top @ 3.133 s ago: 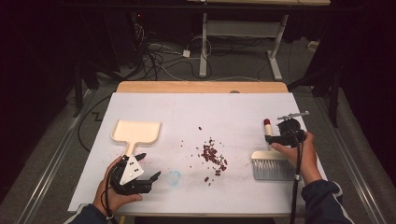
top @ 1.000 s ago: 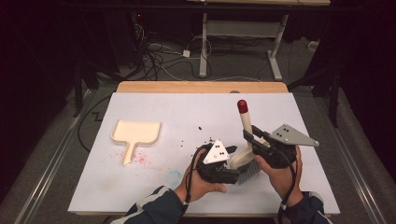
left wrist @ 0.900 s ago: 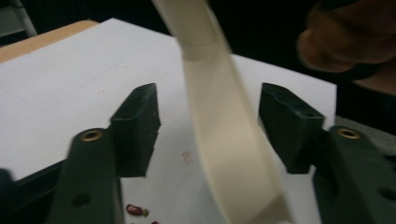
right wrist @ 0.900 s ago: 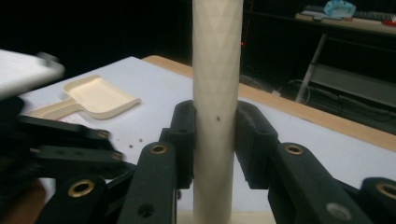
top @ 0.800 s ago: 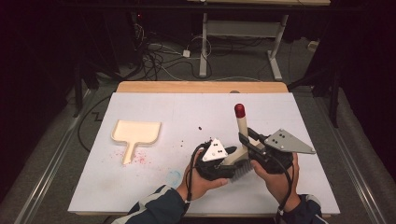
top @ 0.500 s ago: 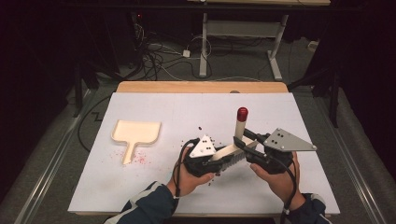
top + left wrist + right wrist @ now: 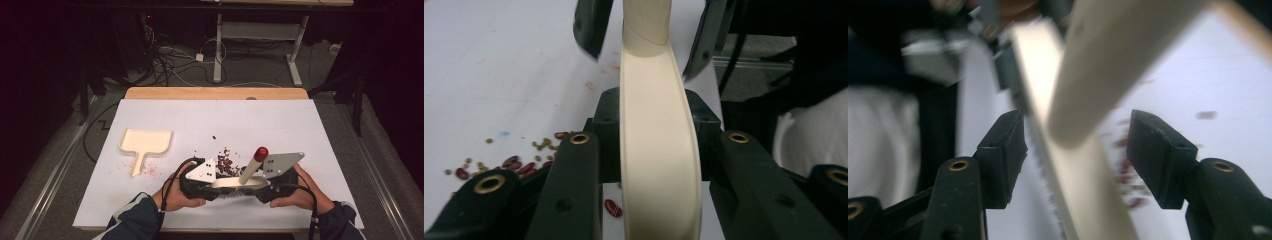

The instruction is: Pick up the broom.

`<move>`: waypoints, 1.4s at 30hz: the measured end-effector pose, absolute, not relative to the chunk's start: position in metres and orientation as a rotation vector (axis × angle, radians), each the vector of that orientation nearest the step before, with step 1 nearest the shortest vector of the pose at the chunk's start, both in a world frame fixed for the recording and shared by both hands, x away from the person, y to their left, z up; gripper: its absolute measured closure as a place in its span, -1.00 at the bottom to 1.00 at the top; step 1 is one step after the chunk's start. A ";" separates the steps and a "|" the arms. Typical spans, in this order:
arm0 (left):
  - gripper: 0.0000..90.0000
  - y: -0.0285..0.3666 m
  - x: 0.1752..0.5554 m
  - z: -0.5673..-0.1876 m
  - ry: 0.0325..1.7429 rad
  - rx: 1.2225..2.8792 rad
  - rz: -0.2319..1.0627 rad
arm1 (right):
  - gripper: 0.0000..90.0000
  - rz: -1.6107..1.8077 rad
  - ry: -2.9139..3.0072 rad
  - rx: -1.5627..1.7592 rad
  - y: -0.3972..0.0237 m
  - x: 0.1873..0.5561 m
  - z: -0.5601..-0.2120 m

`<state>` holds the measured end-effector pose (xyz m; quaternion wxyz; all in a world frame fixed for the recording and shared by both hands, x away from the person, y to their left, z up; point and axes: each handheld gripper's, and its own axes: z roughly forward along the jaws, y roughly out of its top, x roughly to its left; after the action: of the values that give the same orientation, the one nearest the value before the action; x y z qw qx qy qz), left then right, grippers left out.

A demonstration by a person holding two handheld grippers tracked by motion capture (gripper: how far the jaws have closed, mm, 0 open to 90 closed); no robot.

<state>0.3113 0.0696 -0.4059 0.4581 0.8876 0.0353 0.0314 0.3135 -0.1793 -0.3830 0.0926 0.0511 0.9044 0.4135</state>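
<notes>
A cream brush (image 7: 235,183) with a red-tipped handle (image 7: 260,153) hangs low over the white table, just in front of a scatter of red beans (image 7: 226,160). My left gripper (image 7: 216,189) comes in from the left and is shut on the brush's cream back (image 7: 656,100). My right gripper (image 7: 256,190) faces it from the right. Its jaws have just been opening, and they stand apart on either side of the handle (image 7: 1118,60) without touching it. In the right gripper view the bristles (image 7: 1048,165) point down. Beans (image 7: 519,165) lie below my left gripper (image 7: 659,150).
A cream dustpan (image 7: 146,142) lies at the table's left with pinkish specks by its handle. A wooden strip (image 7: 215,93) runs along the far edge. Beyond it are cables and a desk frame (image 7: 260,35) on the floor.
The left hand came over from beside the dustpan and took the brush's head. Both hands carried the brush left and lower, its handle tipping down. The right jaws have spread off the handle.
</notes>
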 end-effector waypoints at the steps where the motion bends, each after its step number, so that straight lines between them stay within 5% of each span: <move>1: 0.46 0.070 0.311 -0.406 0.087 2.187 0.077 | 0.08 1.223 2.710 0.124 -0.177 0.314 -0.388; 6: 0.46 0.077 0.314 -0.408 0.080 2.169 0.034 | 0.33 1.255 2.767 0.128 -0.172 0.317 -0.400; 7: 0.32 0.079 0.314 -0.408 0.092 2.160 0.037 | 0.49 1.280 2.755 0.067 -0.170 0.318 -0.400; 10: 0.16 0.084 0.314 -0.404 0.138 2.142 0.113 | 0.50 1.281 2.741 0.103 -0.169 0.314 -0.400; 11: -0.08 0.087 0.314 -0.402 0.159 2.144 0.153 | 0.50 1.280 2.718 0.099 -0.170 0.316 -0.398; 13: -0.13 0.099 0.313 -0.398 0.229 2.123 0.268 | 0.50 1.276 2.702 0.132 -0.172 0.316 -0.398; 16: -0.48 0.120 0.311 -0.398 0.357 2.100 0.442 | 0.50 1.282 2.636 0.247 -0.181 0.322 -0.394; 22: -0.54 0.179 0.304 -0.420 0.585 2.095 0.637 | 0.50 1.239 2.543 0.380 -0.193 0.333 -0.388; 29: -0.49 0.230 0.295 -0.448 0.787 2.067 0.659 | 0.51 1.185 2.472 0.450 -0.203 0.346 -0.386; 42: -0.49 0.237 0.282 -0.456 0.813 2.080 0.646 | 0.50 1.070 2.380 0.561 -0.212 0.367 -0.397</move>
<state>0.2824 0.2366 -0.4562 0.3971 0.8212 0.3209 0.2550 0.3668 -0.2119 -0.3972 0.2341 0.2043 0.8669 0.3897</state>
